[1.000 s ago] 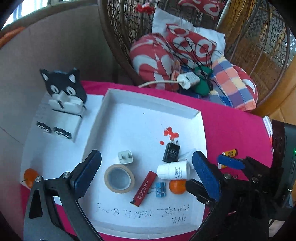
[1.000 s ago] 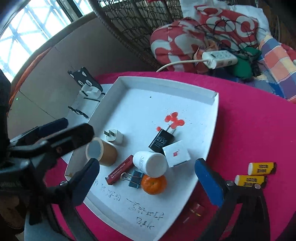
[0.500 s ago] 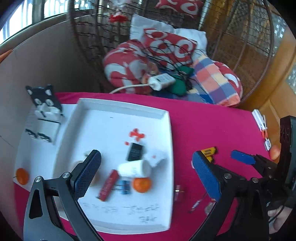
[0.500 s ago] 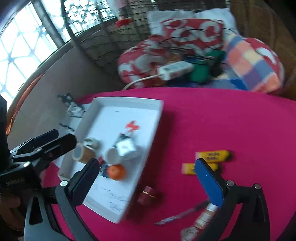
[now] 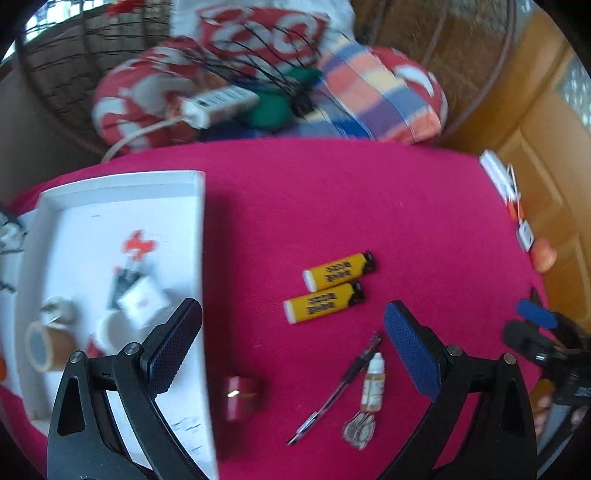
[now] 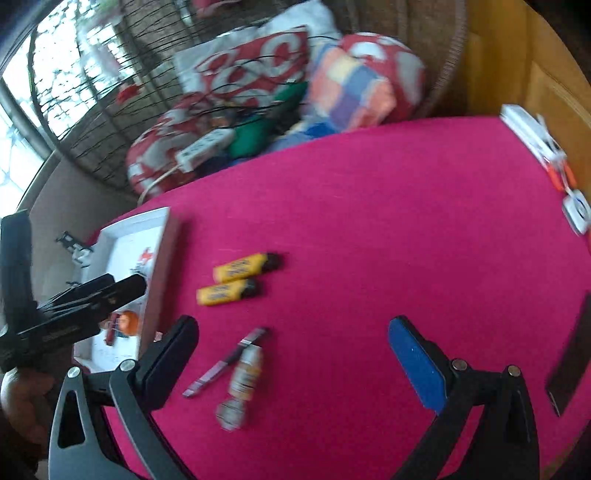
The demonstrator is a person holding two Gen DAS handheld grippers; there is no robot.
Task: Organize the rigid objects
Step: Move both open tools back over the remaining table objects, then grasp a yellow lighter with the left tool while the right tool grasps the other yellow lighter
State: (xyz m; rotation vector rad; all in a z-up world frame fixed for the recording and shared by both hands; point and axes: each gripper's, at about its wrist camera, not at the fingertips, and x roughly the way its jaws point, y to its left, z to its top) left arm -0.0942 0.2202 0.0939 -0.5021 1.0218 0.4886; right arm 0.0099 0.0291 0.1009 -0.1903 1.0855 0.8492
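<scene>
A white tray at the left holds a tape roll, a white bottle, a small white box and other bits. On the pink cloth lie two yellow tubes, a pen, a small dropper bottle, a red cylinder and a silvery piece. My left gripper is open and empty above the red cylinder and pen. My right gripper is open and empty, right of the dropper bottle.
A wicker chair with red-white cushions, a power strip and cables stands behind the table. White and orange items lie at the far right table edge. A dark flat device lies at the right.
Both grippers have swung right, away from the tray toward the loose items on the pink cloth. Both stay open and empty.
</scene>
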